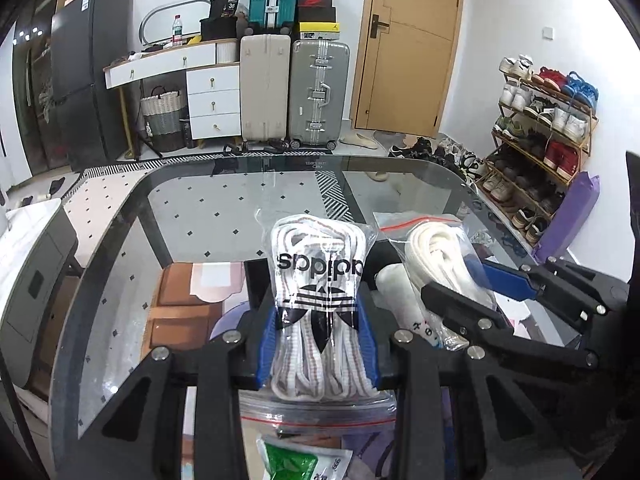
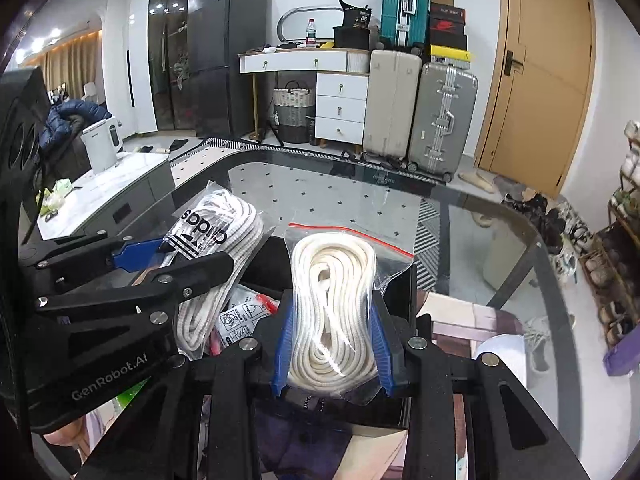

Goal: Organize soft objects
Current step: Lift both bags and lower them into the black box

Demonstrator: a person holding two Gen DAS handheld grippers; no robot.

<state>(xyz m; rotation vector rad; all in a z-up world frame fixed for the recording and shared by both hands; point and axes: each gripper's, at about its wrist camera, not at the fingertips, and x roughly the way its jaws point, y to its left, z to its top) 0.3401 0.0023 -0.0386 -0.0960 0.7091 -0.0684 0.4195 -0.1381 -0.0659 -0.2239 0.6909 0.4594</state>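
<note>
two clear bags upright side by side: adidas laces (image 1: 318,300), cream rope (image 2: 334,312)

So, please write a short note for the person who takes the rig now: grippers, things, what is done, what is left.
Left gripper: shut on the Adidas laces bag, held up over the glass table.
Right gripper: shut on the cream laces bag, held beside the first.
Below them is a black box with small packets inside.
Done: both bags are picked up.
Left: both bags must be put down; probably into the box, but I cannot confirm this.
</note>
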